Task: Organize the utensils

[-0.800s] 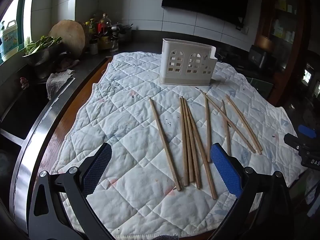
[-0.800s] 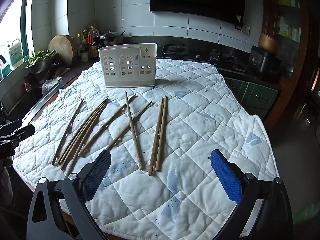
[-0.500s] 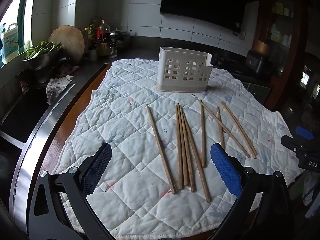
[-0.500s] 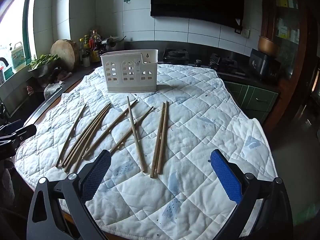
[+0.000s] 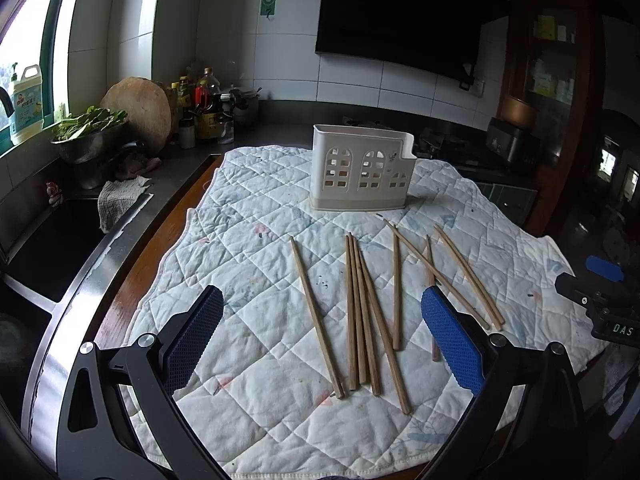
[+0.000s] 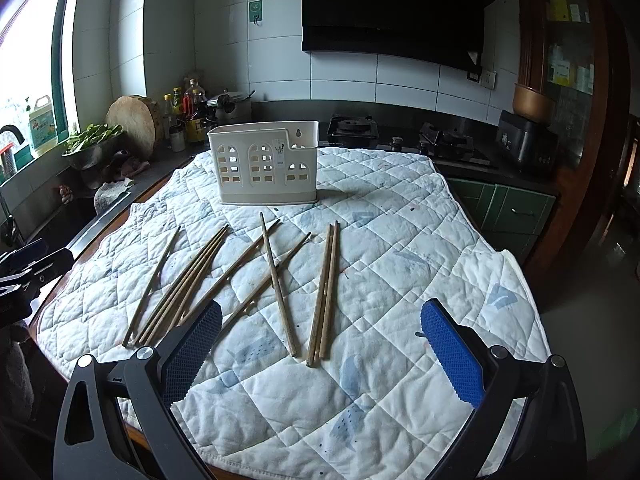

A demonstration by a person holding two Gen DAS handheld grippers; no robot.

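Several wooden chopsticks (image 5: 362,312) lie spread on a white quilted cloth (image 5: 256,240), also in the right wrist view (image 6: 326,288). A white plastic utensil holder (image 5: 362,168) with arched cut-outs stands upright at the cloth's far end, also in the right wrist view (image 6: 266,168). My left gripper (image 5: 320,340) is open and empty, held above the near edge of the cloth. My right gripper (image 6: 318,354) is open and empty, above the near right part of the cloth. Each gripper shows at the edge of the other's view.
A sink (image 5: 44,252) and a metal counter edge run along the left. A bowl of greens (image 5: 88,132), a round cutting board (image 5: 140,112) and bottles (image 5: 200,108) stand at the back left. A gas stove (image 6: 404,140) sits behind the cloth.
Both grippers have tilted upward and drawn back a little, so the cloth, chopsticks and holder sit lower in both views. Nothing on the cloth has moved.
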